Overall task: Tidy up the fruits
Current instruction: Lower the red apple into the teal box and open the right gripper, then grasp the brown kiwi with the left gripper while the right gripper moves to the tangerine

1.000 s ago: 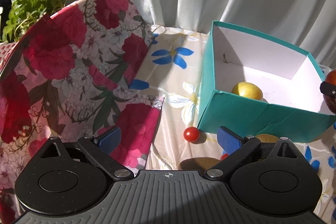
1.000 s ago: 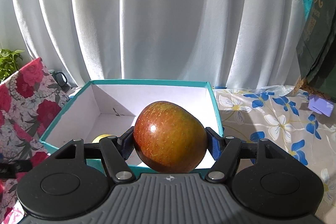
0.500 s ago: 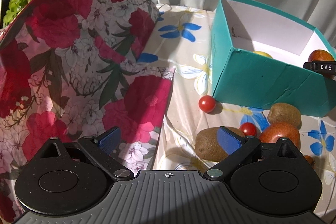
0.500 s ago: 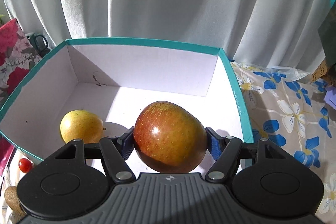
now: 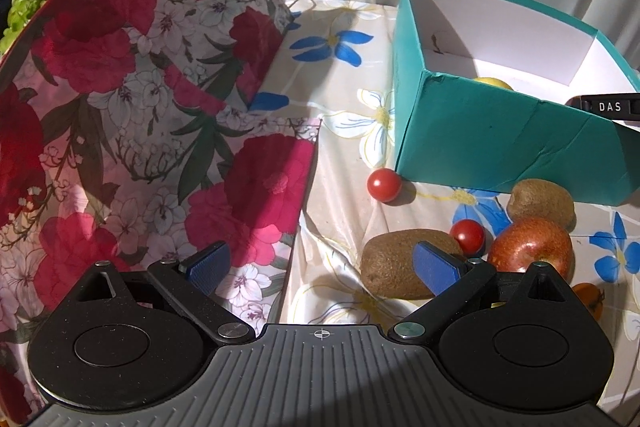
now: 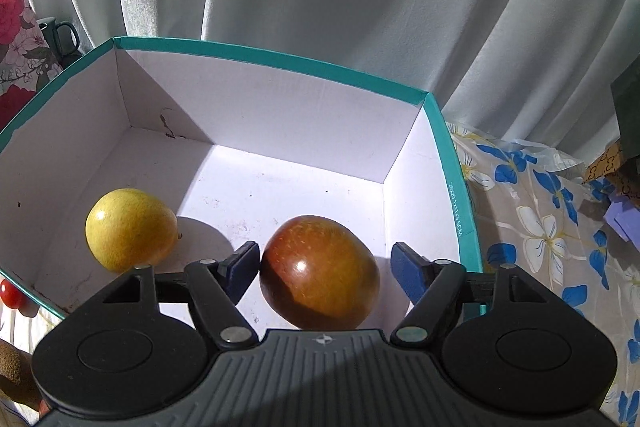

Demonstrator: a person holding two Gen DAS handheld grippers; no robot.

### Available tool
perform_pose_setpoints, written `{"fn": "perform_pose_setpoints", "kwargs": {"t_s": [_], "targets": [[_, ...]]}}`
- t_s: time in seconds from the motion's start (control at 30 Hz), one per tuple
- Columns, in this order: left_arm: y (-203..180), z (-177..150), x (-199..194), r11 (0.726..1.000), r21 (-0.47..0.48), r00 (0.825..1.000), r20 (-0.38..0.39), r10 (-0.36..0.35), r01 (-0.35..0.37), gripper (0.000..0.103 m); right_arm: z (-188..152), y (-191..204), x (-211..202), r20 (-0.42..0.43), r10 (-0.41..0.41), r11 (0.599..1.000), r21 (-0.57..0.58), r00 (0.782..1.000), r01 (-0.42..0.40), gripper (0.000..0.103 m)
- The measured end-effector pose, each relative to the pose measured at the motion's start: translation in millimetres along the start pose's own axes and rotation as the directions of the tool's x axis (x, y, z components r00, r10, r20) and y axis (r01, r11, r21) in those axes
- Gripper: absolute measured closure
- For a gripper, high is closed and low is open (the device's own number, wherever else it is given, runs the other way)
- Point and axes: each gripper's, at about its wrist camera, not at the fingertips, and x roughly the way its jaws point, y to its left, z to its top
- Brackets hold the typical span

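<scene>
As the right gripper point(image 6: 324, 267) jaws are opening round the apple point(image 6: 319, 271), w/ the right pad clear and the left just at its skin, lift straight out so neither pad nudges it. Apple: red-orange, speckled, glossy, lying in the box point(image 6: 260, 115) beside a yellow fruit point(image 6: 130, 229). Left gripper point(image 5: 324, 265) is spread wide, holding nothing, over the kiwi point(image 5: 400, 269).
</scene>
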Motion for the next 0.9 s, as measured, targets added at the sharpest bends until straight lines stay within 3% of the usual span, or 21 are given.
{"fn": "perform_pose_setpoints", "kwargs": {"t_s": [0.07, 0.23, 0.33, 0.47, 0.6, 0.73, 0.9], "targets": [[-1.2, -0.2, 0.7, 1.000, 0.005, 1.000, -0.003, -0.004, 0.004, 0.003, -0.3, -3.0, -11.5, 0.043, 0.005, 1.000, 0.013, 0.999, -0.006, 0.019], [-4.9, -0.9, 2.0, 1.000, 0.019, 1.000, -0.005, -0.012, 0.012, 0.002, -12.3, -8.8, -67.3, 0.200, 0.038, 0.997, 0.056, 0.979, -0.050, 0.001], [-5.1, -2.7, 2.2, 0.999, 0.023, 0.999, 0.014, -0.030, 0.030, 0.002, -34.5, -4.4, -115.2, 0.349, 0.067, 0.996, 0.033, 0.935, -0.084, 0.000], [-7.1, -10.5, 2.6, 0.997, 0.052, 0.996, 0.062, -0.057, 0.054, 0.002, -72.5, 8.6, -161.0, 0.512, 0.043, 0.999, -0.010, 0.858, -0.044, 0.000], [-12.7, -18.5, 9.9, 0.993, 0.081, 0.995, 0.049, -0.087, 0.083, 0.003, -92.8, 26.8, -162.6, 0.414, 0.103, 0.993, -0.095, 0.904, -0.070, 0.000], [-16.0, -20.3, 11.3, 0.989, 0.074, 0.990, 0.053, -0.132, 0.128, 0.003, -104.9, 26.5, -169.8, 0.383, 0.158, 0.987, -0.069, 0.910, -0.142, 0.000], [-28.6, -20.0, 17.4, 0.984, 0.102, 0.987, 0.044, -0.152, 0.147, 0.002, -115.8, 27.2, -171.1, 0.375, 0.093, 0.996, -0.031, 0.923, -0.088, 0.000]]}}
